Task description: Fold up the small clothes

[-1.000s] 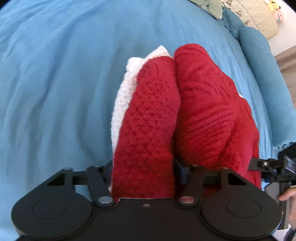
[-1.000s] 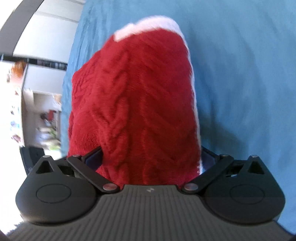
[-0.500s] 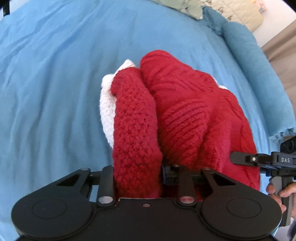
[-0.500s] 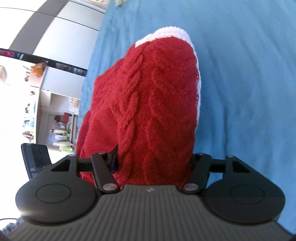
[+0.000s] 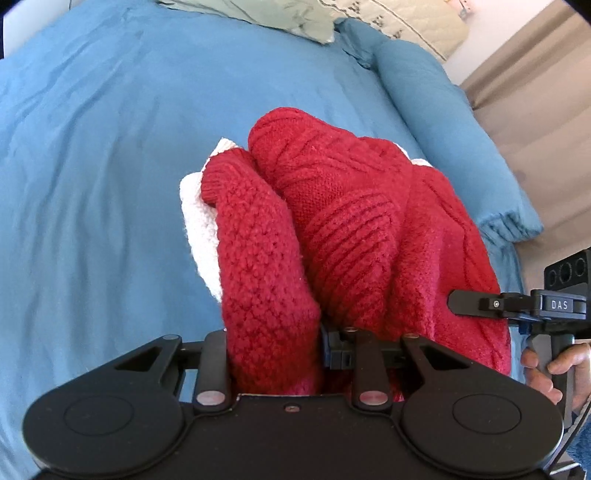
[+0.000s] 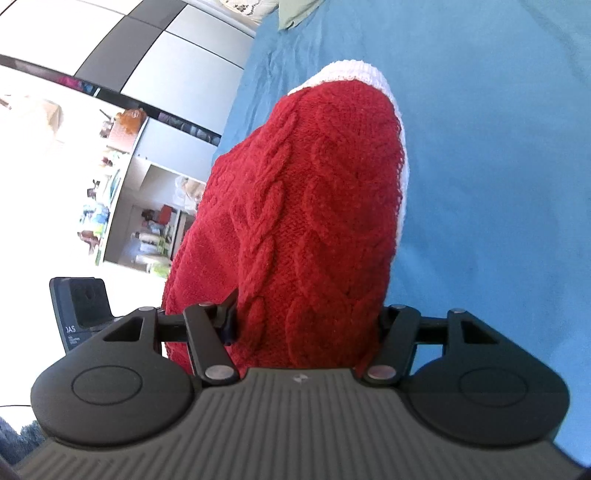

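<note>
Two grippers, my left gripper (image 5: 273, 343) and right gripper (image 6: 308, 328), each clamp an edge of the red cable-knit sweater (image 5: 351, 236), lifting it above the blue bedspread (image 5: 92, 166) so that I can fold it.

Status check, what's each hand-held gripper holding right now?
Left hand-held gripper shut on red knit sweater. Right hand-held gripper likewise. Sweater hanging over blue bedspread. Nothing obstructing.

One red cable-knit sweater with white trim (image 5: 351, 229) was counted on one blue-covered bed (image 5: 92, 166). Two black claws (image 5: 275, 354) (image 6: 306, 332) and two pale pillows (image 5: 402, 22) were counted.
</note>
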Demonstrator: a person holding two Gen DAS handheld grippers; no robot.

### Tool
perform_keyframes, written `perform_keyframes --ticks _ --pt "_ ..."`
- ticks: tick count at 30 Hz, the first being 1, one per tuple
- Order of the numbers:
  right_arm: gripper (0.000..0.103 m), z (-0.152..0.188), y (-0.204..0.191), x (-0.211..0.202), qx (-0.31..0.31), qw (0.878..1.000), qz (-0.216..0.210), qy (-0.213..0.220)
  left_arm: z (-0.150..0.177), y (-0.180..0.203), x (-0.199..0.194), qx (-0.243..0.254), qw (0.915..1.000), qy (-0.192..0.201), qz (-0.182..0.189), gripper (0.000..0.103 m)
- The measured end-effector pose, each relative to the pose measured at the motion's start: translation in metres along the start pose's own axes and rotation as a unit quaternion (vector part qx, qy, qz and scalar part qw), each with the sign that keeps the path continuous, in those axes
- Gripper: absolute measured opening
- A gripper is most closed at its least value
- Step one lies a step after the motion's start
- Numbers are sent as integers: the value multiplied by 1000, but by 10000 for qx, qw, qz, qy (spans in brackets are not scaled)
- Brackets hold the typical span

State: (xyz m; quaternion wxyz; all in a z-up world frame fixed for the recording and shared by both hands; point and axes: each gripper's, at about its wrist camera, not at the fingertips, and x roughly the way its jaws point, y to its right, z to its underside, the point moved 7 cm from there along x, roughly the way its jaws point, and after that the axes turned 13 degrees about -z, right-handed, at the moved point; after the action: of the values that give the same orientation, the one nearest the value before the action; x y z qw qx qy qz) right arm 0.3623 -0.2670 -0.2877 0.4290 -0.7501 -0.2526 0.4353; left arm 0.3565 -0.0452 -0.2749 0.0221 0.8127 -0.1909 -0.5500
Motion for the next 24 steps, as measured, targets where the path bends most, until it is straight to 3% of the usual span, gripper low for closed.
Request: perform_keyframes --ticks 5,10,12,14,17,19,21,24 --pt "78 47 15 -44 101 9995 280 -74 50 35 17 199 9995 -232 -80 31" --pt "78 88 73 -46 144 9974 680 -193 97 50 70 379 9974 -517 -339 23" --pt "82 97 92 -42 -7 9964 818 -216 104 52 80 381 9971 -422 -505 23" --pt "87 100 103 -47 119 9976 688 -13 103 52 80 291 9975 -315 -560 27" --pt "96 98 104 -52 229 9965 808 12 108 40 73 249 9958 -375 -797 48" --pt "97 96 96 -54 64 9946 1030 -120 104 41 64 405 9916 -326 -1182 78" --pt "98 94 82 -60 -58 9920 1249 -182 99 39 46 603 9847 -144 -1626 92" --pt "103 90 56 -84 -409 9848 1679 -175 90 44 -1 905 9752 224 -2005 93"
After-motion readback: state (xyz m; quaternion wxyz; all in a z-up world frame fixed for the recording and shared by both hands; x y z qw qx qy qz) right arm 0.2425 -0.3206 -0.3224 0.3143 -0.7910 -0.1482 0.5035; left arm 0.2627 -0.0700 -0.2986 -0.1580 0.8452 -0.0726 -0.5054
